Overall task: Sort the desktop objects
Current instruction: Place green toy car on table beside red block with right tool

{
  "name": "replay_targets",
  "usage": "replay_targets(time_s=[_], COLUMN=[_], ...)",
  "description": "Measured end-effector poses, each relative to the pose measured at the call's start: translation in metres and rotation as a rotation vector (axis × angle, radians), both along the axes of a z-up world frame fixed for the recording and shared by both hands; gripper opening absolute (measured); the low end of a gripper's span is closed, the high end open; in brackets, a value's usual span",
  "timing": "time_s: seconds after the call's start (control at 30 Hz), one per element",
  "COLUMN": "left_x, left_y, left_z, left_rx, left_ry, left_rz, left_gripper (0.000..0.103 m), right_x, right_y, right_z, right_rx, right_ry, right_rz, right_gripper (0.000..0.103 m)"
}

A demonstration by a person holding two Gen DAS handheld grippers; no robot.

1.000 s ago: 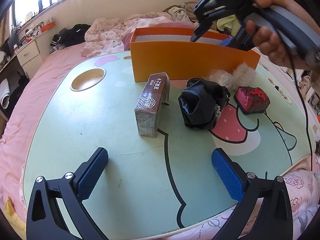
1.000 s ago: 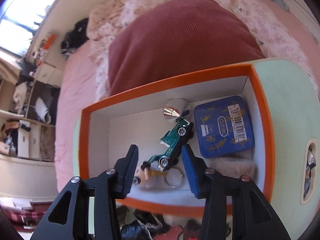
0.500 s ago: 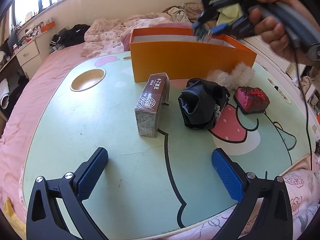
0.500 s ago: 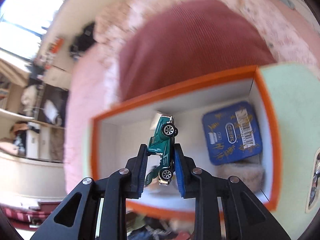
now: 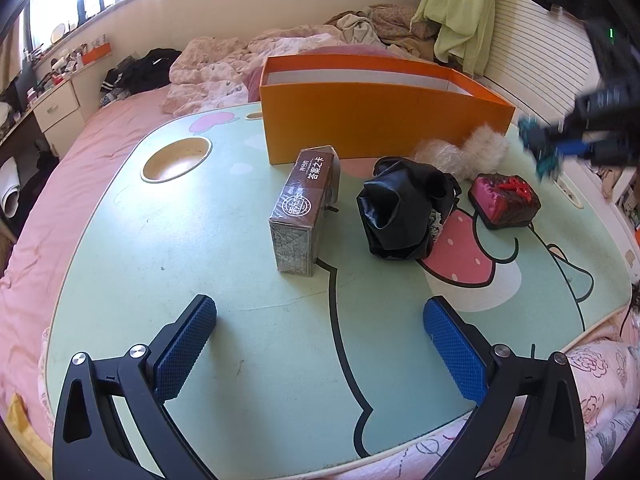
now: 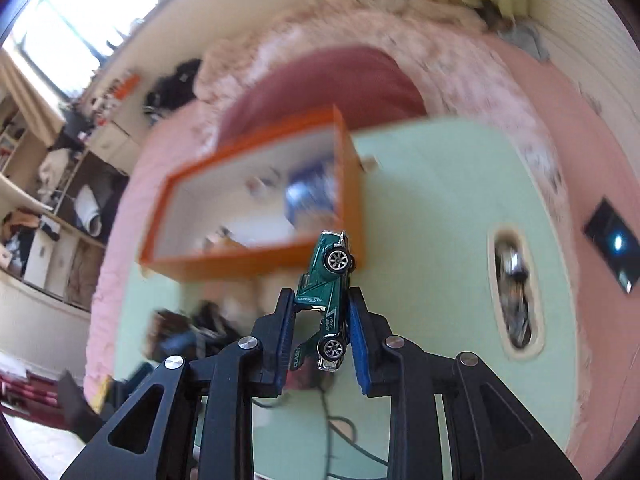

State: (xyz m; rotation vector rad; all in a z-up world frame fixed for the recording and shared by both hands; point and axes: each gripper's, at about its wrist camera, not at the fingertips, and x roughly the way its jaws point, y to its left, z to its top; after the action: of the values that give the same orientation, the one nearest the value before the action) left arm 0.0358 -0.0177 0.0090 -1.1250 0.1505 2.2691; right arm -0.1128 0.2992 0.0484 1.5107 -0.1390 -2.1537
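Left tongs [image 5: 320, 344] spread wide over the table [image 5: 160, 248], facing brown box [image 5: 304, 204] and black bag [image 5: 404, 212].

Mint lap table [image 5: 200, 240] on bed: orange box [image 5: 380, 128], brown carton [image 5: 304, 208], black bag [image 5: 404, 212], red case [image 5: 504, 200].

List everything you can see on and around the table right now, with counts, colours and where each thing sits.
table: one, mint green with cartoon print, on the pink bed
box: one, orange, white inside, far side of table
tin: one, blue, blurred, inside the box
carton: one, brown, mid-table before the box
bag: one, black, crumpled, right of carton
pouch: one, dark red, right of bag
pompoms: two, whitish and fluffy, against the box front
toy car: one, green, in the right tongs
left tongs: open, empty, low over table
right tongs: shut on car, beside the box
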Motion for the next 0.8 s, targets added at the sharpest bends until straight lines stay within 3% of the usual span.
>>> replay_targets(time_s=[0.13, 0.2, 0.27, 0.4, 0.53, 0.63, 0.7, 0.73, 0.8], left_x=[0.000, 0.000, 0.001, 0.001, 0.001, 0.001, 0.001, 0.000, 0.000], left_y=[0.000, 0.000, 0.000, 0.000, 0.000, 0.000, 0.000, 0.000, 0.000], left_z=[0.001, 0.000, 0.000, 0.001, 0.001, 0.000, 0.000, 0.000, 0.000], left_rx=[0.000, 0.001, 0.001, 0.001, 0.001, 0.000, -0.001, 0.000, 0.001], left_ry=[0.000, -0.001, 0.000, 0.000, 0.000, -0.001, 0.001, 0.001, 0.001], left_rz=[-0.001, -0.001, -0.001, -0.002, -0.003, -0.004, -0.004, -0.004, -0.004], left_gripper=[0.103, 0.103, 0.103, 0.103, 0.103, 0.103, 0.103, 0.103, 0.103], right_x=[0.003, 0.005, 0.010, 0.033, 0.064, 0.089, 0.105, 0.110, 0.115], right_y=[-0.012, -0.018, -0.020, -0.013, -0.002, -0.004, -0.011, -0.014, -0.026], right_z=[-0.029, -0.027, -0.017, 0.003, -0.009, -0.030, -0.034, -0.037, -0.039], right_rx=[-0.061, -0.170, -0.239, -0.115, -0.062, 0.014, 0.057, 0.097, 0.198], right_ry=[-0.101, -0.144, -0.115, 0.063, 0.090, 0.162, 0.300, 0.336, 0.358], right_rz=[0.041, 0.085, 0.094, 0.068, 0.104, 0.124, 0.126, 0.141, 0.181], right_gripper=[0.027, 0.029, 0.032, 0.043, 0.043, 0.045, 0.062, 0.064, 0.087])
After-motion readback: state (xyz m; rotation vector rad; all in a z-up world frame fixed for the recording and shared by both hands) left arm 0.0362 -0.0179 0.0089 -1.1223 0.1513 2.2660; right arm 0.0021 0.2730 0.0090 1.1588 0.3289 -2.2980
